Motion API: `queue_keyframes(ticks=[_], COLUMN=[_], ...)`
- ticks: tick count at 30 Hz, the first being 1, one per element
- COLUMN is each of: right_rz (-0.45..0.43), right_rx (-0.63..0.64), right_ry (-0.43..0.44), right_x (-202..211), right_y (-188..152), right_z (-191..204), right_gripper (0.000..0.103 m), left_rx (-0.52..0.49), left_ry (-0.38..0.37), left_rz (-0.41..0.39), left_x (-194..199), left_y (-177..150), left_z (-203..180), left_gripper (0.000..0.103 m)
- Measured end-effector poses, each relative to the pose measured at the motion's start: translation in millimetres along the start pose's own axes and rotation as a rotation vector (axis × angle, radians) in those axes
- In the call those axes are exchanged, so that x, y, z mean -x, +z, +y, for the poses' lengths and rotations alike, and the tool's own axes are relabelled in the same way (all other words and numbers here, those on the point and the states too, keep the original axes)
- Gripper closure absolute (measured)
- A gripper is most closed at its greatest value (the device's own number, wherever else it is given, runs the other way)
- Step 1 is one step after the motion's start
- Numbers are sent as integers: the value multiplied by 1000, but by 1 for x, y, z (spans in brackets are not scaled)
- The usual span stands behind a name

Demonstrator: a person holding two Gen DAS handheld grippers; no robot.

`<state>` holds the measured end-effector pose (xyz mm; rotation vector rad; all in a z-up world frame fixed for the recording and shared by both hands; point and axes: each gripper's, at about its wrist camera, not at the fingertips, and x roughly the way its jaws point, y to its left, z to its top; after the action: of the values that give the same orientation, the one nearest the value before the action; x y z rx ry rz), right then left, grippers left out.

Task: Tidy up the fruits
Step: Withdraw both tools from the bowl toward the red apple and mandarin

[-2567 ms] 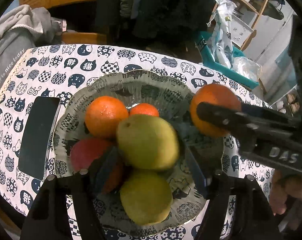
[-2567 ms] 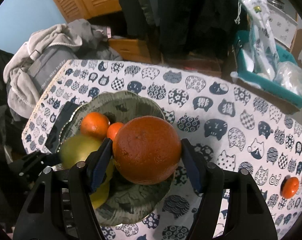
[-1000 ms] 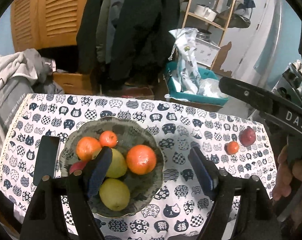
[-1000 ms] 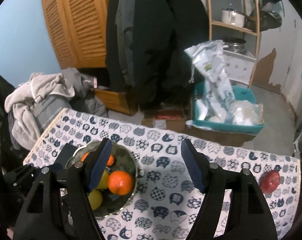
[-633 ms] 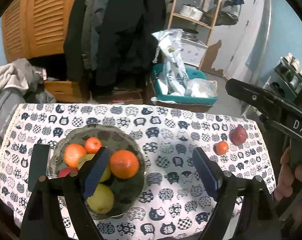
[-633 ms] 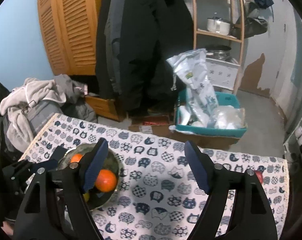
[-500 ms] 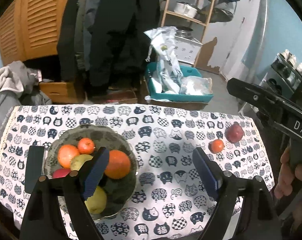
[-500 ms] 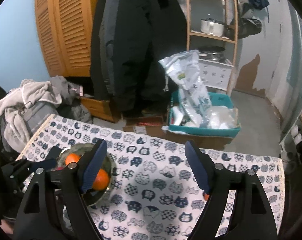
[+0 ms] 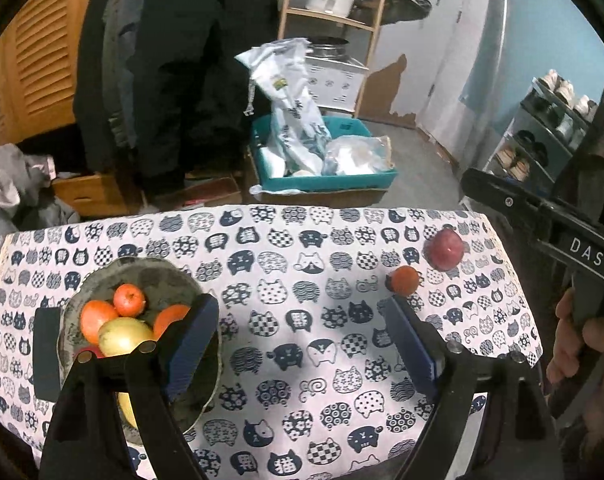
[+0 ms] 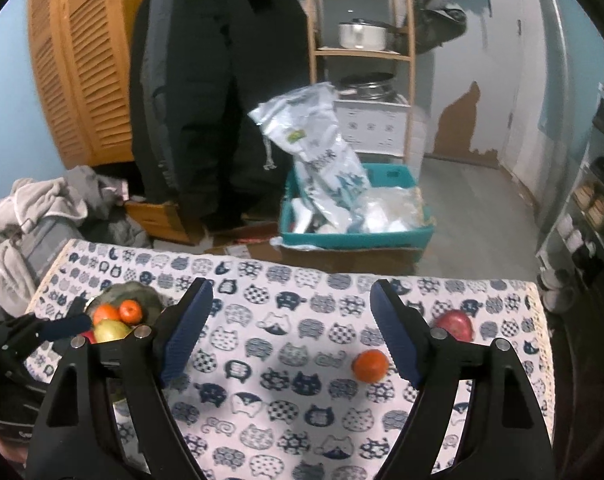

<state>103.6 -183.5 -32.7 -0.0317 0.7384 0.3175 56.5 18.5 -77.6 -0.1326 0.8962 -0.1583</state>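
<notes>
Left gripper (image 9: pixel 302 344) spread wide, nothing between the pads. Right gripper (image 10: pixel 290 328) likewise gaping, empty. Fruit bowl (image 9: pixel 206 300) down left on the cat-print tablecloth (image 9: pixel 302 264). Further right, small orange (image 9: pixel 406 280) beside red apple (image 9: pixel 445 249).

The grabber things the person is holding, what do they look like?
Both the left gripper and the right gripper have black frames that fork into two arms, with silver screws and ribbed dark blue pads on the jaws. The right gripper's side carries white letters "DAS". No sleeve shows, only a hand.
</notes>
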Motion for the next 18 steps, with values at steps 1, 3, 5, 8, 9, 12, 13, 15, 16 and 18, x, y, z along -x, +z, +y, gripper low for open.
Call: queue_keyframes(ticks=[1, 3, 5, 8, 9, 12, 13, 15, 16, 18], right_rz=[0, 3, 4, 10, 12, 21, 21, 24, 26, 33], right_rx=[-7, -22, -39, -65, -70, -91, -99, -112, -120, -130], right_ry=[-6, -19, -30, -57, -63, -84, -89, -96, -102, -110], right_x=[1, 3, 5, 9, 10, 12, 14, 15, 16, 17], right_y=[-1, -4, -6, -13, -14, -20, -22, -25, -26, -29], right_z=[-7, -18, -27, -44, -49, -66, -71, -80, -86, -95], right_gripper=[23, 23, 23, 22, 23, 22, 22, 22, 22, 22], left_rx=[-6, -16, -27, -47, -52, -72, -75, -88, -96, -111], left_ry=[-1, -6, -10, -19, -19, -30, -34, -42, -46, -55], left_rz=[1, 5, 14, 23, 26, 44, 48, 58, 64, 76], left_x=[-1, -3, -7, -13, -14, -21, -23, -27, -29, -34], left_y=[0, 1, 2, 2, 2, 2, 3, 3, 4, 6], left_z=[-3, -10, -18, -30, -32, -44, -47, -55, -60, -70], left_gripper=[16, 16, 16, 16, 16, 16, 16, 16, 16, 16])
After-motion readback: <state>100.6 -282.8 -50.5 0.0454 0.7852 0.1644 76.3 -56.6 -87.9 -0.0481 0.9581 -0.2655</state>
